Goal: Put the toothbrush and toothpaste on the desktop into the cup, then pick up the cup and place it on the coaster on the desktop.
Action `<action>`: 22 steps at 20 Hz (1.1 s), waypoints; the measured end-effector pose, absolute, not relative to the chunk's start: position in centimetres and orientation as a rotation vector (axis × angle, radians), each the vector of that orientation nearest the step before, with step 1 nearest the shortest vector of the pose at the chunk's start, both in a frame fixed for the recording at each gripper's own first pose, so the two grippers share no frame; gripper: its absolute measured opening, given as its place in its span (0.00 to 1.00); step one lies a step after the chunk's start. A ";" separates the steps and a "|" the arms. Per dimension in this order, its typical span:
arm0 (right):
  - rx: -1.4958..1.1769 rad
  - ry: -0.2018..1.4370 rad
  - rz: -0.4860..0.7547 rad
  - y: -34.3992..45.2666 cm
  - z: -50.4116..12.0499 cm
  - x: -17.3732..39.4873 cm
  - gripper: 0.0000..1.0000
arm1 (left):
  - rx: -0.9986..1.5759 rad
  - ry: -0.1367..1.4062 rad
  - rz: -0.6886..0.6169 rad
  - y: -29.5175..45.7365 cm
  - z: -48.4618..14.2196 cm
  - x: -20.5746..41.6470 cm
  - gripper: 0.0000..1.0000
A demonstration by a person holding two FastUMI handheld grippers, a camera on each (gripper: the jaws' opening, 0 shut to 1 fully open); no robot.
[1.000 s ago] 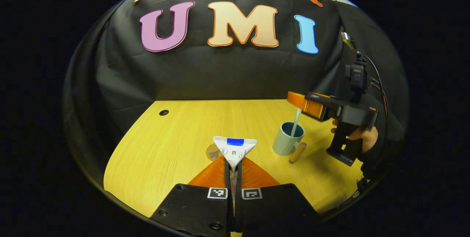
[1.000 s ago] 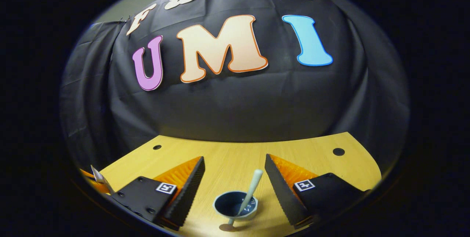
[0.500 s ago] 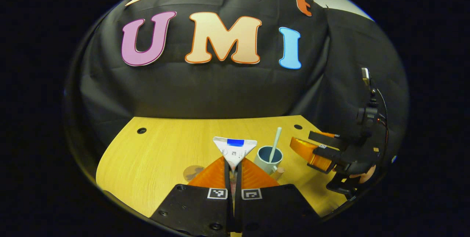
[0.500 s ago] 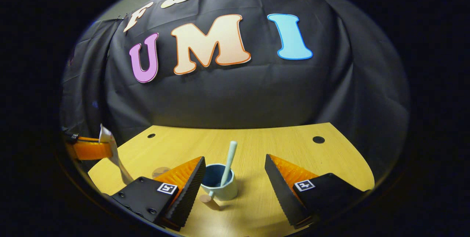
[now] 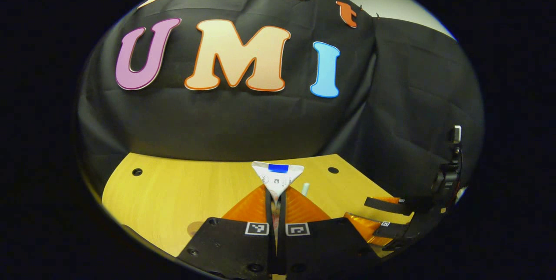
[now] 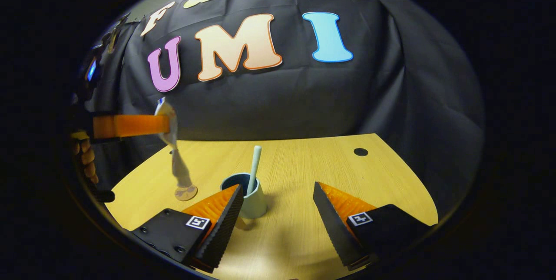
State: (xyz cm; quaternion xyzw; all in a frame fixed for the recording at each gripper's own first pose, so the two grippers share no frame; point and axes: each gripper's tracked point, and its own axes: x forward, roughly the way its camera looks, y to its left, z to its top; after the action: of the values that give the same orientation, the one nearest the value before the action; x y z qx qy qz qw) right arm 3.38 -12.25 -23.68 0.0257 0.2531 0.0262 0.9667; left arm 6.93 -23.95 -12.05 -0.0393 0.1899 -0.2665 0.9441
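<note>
Spanning booth floor, wooden desktop (image 6: 304, 171); left gripper (image 5: 276, 199) clamps toothpaste (image 5: 278, 178), right gripper (image 6: 278, 215) apart.

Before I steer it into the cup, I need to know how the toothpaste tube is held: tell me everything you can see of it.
The white toothpaste tube hangs nearly upright, clear of the yellow wooden desktop, its flat crimped end, with a blue stripe, clamped in the left gripper. In the right gripper view its body tapers down to a grey cap end just above the round coaster, left of the blue-grey cup. It looks like soft, slightly creased plastic. Only the orange fingers touch it.
</note>
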 end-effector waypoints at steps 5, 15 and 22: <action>0.044 0.528 0.056 -12.9 -23.6 2.4 0.99 | -0.109 0.386 -0.560 -27.4 -13.5 8.9 0.00; 0.042 0.554 0.034 -15.6 -23.9 2.3 0.99 | -0.118 0.509 -0.534 -29.4 -18.9 9.2 0.16; 0.069 0.609 0.125 -13.5 -24.1 3.1 0.97 | -0.121 0.455 -0.431 -26.3 -17.9 8.2 0.95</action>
State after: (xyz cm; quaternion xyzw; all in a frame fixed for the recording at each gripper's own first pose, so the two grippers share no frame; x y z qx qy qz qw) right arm 3.11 -13.45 -24.07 0.0341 0.2996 0.0616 0.9515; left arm 8.17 -26.32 -17.88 -0.0596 0.2238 -0.2119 0.9495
